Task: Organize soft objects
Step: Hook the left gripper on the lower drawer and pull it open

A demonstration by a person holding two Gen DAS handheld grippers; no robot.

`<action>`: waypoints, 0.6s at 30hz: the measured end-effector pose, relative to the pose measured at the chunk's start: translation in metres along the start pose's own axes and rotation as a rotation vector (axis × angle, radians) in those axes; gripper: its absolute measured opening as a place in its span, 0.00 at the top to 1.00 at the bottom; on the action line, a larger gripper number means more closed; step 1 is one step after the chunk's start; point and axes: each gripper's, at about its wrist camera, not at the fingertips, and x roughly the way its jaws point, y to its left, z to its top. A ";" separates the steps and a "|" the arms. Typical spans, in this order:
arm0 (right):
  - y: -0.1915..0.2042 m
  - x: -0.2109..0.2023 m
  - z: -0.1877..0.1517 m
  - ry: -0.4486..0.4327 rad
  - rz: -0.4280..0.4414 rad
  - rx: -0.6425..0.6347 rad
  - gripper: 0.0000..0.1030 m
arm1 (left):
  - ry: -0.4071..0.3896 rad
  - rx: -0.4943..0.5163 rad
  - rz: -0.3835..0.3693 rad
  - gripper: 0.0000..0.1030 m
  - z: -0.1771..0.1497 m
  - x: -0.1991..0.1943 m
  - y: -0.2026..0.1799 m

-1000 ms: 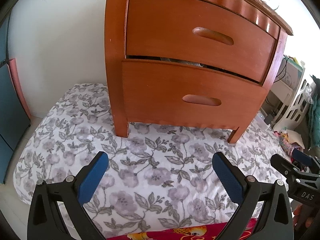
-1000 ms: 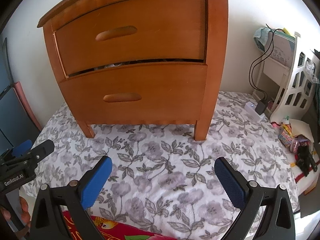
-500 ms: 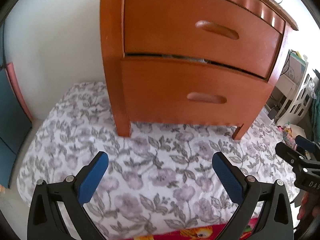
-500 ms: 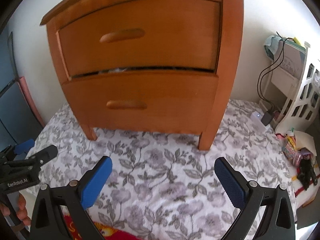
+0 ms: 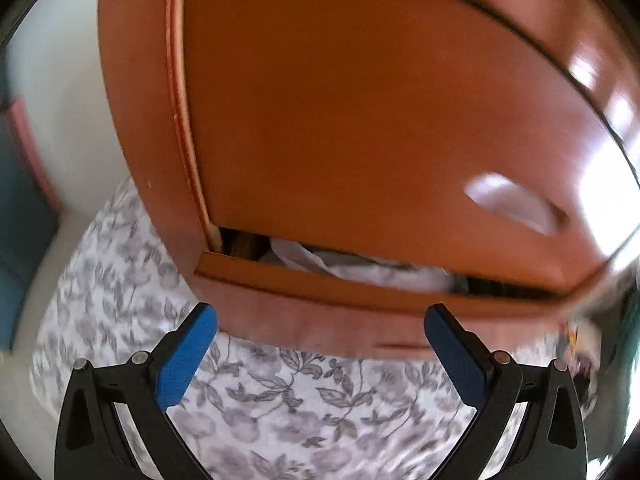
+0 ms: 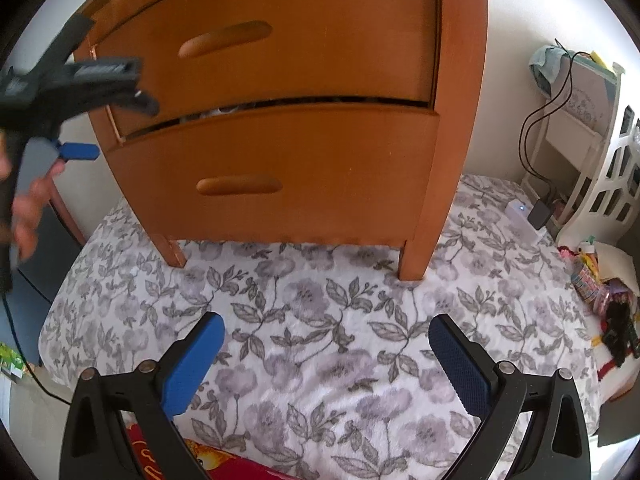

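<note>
Up close, the left wrist view is filled by the wooden nightstand (image 5: 360,120); the left gripper (image 5: 320,344) hangs spread and empty just below the gap above the lower drawer (image 5: 360,292), where white cloth (image 5: 360,266) bulges out, probably the soft thing to sort. From the right wrist view, the right gripper (image 6: 326,350) waits wide open over the floral blanket (image 6: 320,300), well back, likely leaving the other arm room.

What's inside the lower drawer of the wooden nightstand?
Through the gap above the lower drawer, white crumpled fabric shows. The drawer front covers everything deeper in, so the rest cannot be seen.
</note>
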 end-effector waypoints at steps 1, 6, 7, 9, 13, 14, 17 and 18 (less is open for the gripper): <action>-0.001 0.001 -0.002 0.004 0.001 0.000 0.00 | 0.007 -0.034 0.008 0.00 0.003 0.004 0.000; -0.007 0.005 -0.005 0.015 0.008 0.022 0.00 | 0.051 -0.079 0.081 0.00 0.009 0.017 -0.007; -0.009 0.005 -0.006 0.015 0.011 0.026 0.00 | 0.056 -0.082 0.091 0.00 0.010 0.020 -0.008; -0.011 0.006 -0.008 0.016 0.016 0.035 0.00 | 0.064 -0.086 0.129 0.00 0.010 0.023 -0.011; -0.014 0.005 -0.008 0.014 0.027 0.051 0.00 | 0.093 -0.116 0.144 0.00 0.011 0.032 -0.011; -0.015 0.004 -0.008 0.013 0.029 0.054 0.00 | 0.092 -0.116 0.156 0.00 0.011 0.032 -0.012; -0.018 0.003 -0.009 0.008 0.032 0.065 0.00 | 0.086 -0.109 0.180 0.00 0.013 0.032 -0.015; -0.019 0.003 -0.010 0.009 0.033 0.071 0.00 | 0.086 -0.115 0.181 0.00 0.013 0.034 -0.015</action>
